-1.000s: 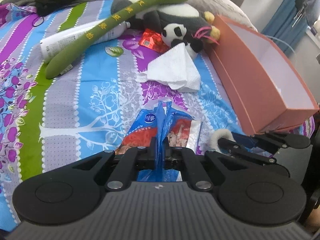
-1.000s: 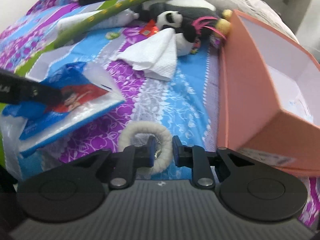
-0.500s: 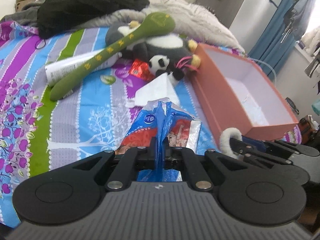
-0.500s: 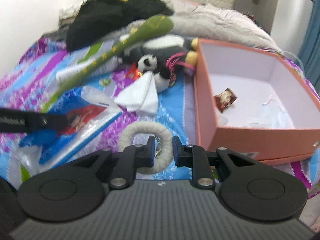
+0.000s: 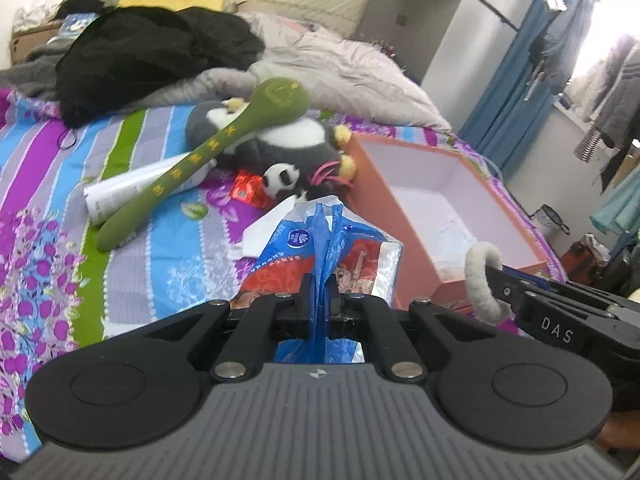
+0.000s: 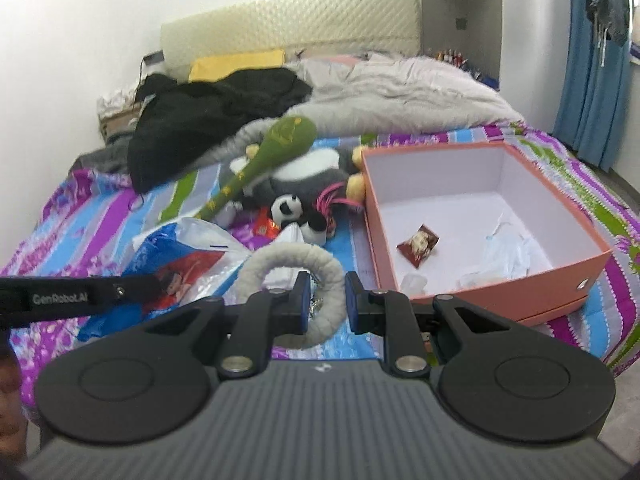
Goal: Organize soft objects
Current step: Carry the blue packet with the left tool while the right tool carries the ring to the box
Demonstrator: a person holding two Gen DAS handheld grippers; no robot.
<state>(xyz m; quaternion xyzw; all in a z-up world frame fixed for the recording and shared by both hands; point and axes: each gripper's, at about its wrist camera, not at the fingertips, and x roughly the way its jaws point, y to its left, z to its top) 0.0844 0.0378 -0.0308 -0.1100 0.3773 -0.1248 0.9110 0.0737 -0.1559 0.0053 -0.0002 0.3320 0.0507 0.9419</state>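
Blue plastic bag sat pinched in left gripper; right gripper clamped what looked like a fuzzy ring, lower centre.

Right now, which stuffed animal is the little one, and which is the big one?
The little one is the black-and-white panda plush, lying nearer the grippers. The big grey-and-white plush lies behind it, under the long green plush club.

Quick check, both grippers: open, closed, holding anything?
Left gripper: closed, pinching the blue plastic bag.
Right gripper: closed on the fuzzy white ring, which it holds by the rim.
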